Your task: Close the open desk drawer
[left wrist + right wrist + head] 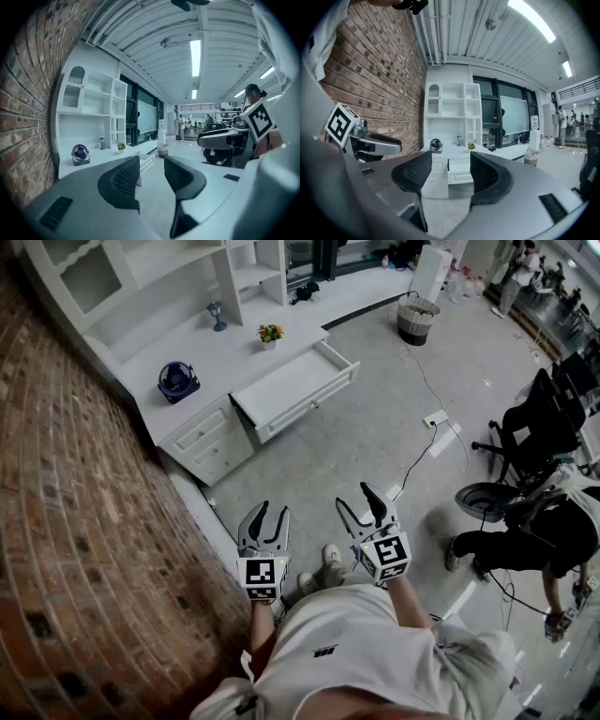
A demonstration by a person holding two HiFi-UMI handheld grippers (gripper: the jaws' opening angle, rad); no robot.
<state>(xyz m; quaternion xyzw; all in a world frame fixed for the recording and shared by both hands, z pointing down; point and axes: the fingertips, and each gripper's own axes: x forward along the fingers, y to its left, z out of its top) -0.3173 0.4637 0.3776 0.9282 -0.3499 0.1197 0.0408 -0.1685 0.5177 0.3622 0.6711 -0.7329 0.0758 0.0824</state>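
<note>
The white desk (pixel 216 357) stands against the brick wall, and its wide centre drawer (pixel 298 385) is pulled out over the grey floor. That open drawer (pixel 459 171) also shows between the jaws in the right gripper view, and as a white edge (pixel 146 161) in the left gripper view. My left gripper (pixel 270 513) and right gripper (pixel 357 496) are held side by side above the floor, well short of the desk. Both are open with nothing between their fingers.
A blue fan (pixel 176 381), a small lamp (pixel 217 315) and a flower pot (pixel 270 334) sit on the desk top. A drawer stack (pixel 211 442) is left of the open drawer. A bin (pixel 417 319), a floor cable (pixel 419 446), office chairs (pixel 539 423) and a crouching person (pixel 539 535) are to the right.
</note>
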